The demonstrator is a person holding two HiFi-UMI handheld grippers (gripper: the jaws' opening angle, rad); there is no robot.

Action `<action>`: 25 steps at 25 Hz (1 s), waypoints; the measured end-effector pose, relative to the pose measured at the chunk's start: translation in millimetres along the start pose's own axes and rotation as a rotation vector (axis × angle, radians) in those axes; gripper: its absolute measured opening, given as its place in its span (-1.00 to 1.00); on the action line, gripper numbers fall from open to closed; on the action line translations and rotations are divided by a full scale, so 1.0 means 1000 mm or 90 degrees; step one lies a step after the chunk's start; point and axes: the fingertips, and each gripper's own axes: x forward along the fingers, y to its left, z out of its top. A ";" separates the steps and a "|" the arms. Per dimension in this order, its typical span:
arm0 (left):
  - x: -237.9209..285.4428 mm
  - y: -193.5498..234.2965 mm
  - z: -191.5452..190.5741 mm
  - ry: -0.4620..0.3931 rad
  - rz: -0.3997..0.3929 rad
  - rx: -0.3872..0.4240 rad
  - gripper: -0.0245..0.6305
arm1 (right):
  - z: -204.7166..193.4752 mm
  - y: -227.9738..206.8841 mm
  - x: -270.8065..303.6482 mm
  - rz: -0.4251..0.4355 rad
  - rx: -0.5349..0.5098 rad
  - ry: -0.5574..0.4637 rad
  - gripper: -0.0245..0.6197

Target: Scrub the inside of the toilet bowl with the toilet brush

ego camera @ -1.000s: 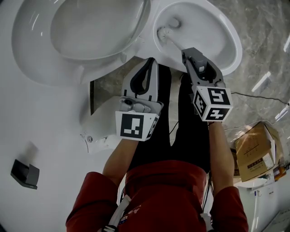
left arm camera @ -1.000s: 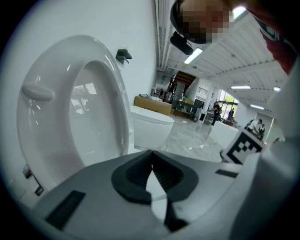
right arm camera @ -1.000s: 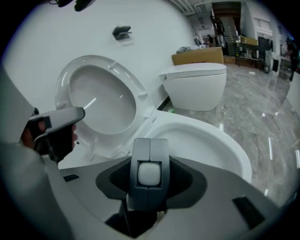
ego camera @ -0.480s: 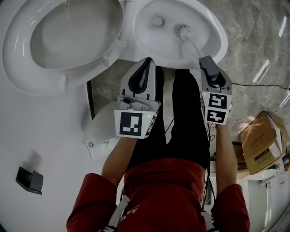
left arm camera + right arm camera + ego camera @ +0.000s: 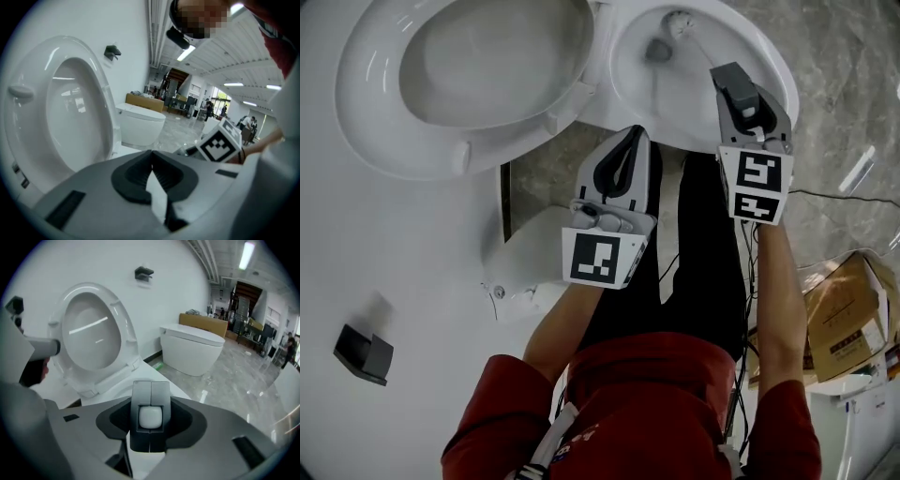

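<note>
The white toilet bowl [image 5: 773, 66] fills the top right of the head view, its dark drain [image 5: 659, 49] near the middle. My right gripper [image 5: 729, 80] hangs over the bowl's right side, shut on the white toilet brush handle [image 5: 703, 47]. The brush head [image 5: 678, 21] rests against the far inner wall, just beyond the drain. In the right gripper view, the jaws [image 5: 150, 390] clamp the handle's rounded white end [image 5: 150, 418]. My left gripper [image 5: 631, 136] is shut and empty at the bowl's near edge, its tips [image 5: 151, 154] pressed together.
The raised seat and lid [image 5: 469, 75] stand to the left of the bowl. A black wall fitting [image 5: 364, 354] is at lower left, and a cardboard box [image 5: 848, 319] and a cable [image 5: 834, 199] lie on the floor at right. Another toilet [image 5: 192, 350] stands farther off.
The brush head swept from the bowl's left side, across past the drain, to the far wall, and the right gripper moved with it. The left gripper stayed shut by the near edge.
</note>
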 end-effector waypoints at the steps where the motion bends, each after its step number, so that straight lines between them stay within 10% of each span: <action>1: -0.002 0.005 0.001 -0.010 0.009 -0.003 -0.93 | 0.011 0.011 0.007 0.024 0.029 -0.012 -0.37; 5: -0.008 0.025 0.002 -0.037 0.039 -0.009 -0.93 | 0.030 0.052 0.025 0.108 0.129 -0.020 -0.37; 11: -0.012 0.035 -0.002 -0.034 0.050 -0.014 -0.93 | -0.014 0.083 0.005 0.153 0.054 0.050 -0.37; 18: -0.008 0.026 -0.005 -0.029 0.036 -0.010 -0.93 | -0.090 0.028 -0.018 0.045 0.008 0.138 -0.37; 25: -0.005 0.022 -0.004 -0.028 0.031 -0.002 -0.93 | -0.079 -0.008 -0.007 0.000 0.036 0.116 -0.37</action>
